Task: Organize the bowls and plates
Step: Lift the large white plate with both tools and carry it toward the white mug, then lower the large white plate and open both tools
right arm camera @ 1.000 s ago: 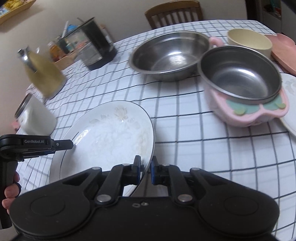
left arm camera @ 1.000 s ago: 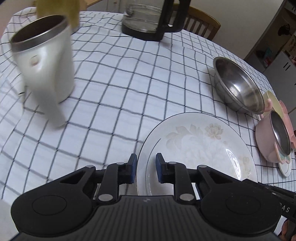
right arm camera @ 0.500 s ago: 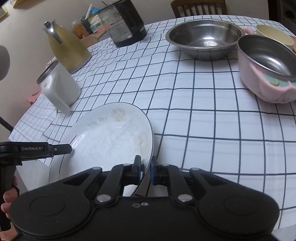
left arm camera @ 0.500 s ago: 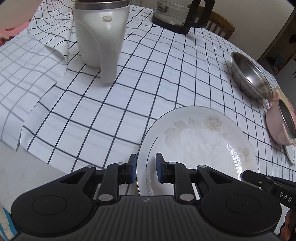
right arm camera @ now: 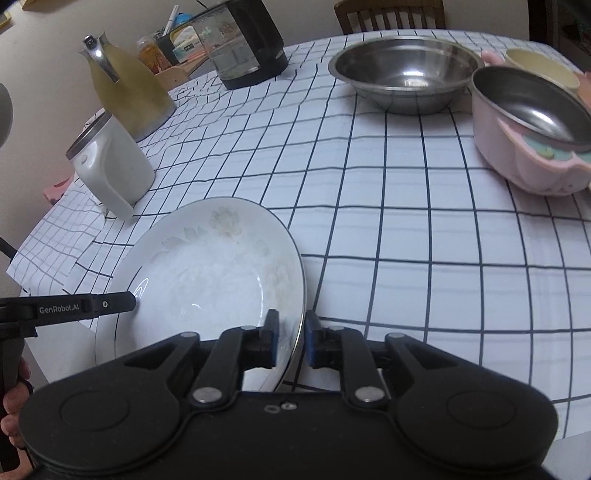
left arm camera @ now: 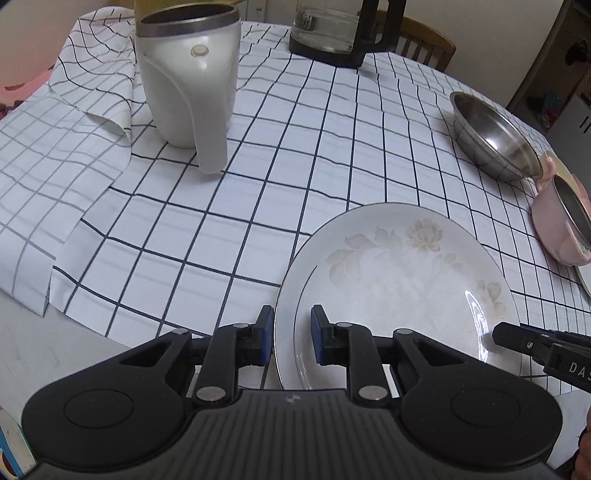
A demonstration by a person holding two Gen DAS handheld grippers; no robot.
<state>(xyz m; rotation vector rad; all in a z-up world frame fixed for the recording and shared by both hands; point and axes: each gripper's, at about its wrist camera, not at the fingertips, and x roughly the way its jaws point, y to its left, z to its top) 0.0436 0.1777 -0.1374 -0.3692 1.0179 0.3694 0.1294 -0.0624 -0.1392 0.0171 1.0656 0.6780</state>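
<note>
A white plate with a faint flower print (left arm camera: 399,280) is held between both grippers near the table's front edge. My left gripper (left arm camera: 292,336) is shut on the plate's left rim. My right gripper (right arm camera: 291,341) is shut on the plate's (right arm camera: 207,273) right rim. A large steel bowl (right arm camera: 402,77) sits at the back right of the table, also seen in the left wrist view (left arm camera: 491,136). A pink bowl with a steel liner (right arm camera: 532,129) stands to its right, and a cream cup (right arm camera: 539,68) behind that.
A white mug with a steel rim (left arm camera: 188,81) stands at the left on the checked tablecloth (left arm camera: 258,177). A yellow-green thermos jug (right arm camera: 129,88) and a black glass kettle (right arm camera: 247,44) stand behind. A wooden chair (right arm camera: 388,14) is at the far side.
Both grippers keep their grip on the plate. The plate and grippers have shifted a little across the table; the mug now appears nearer in the left wrist view.
</note>
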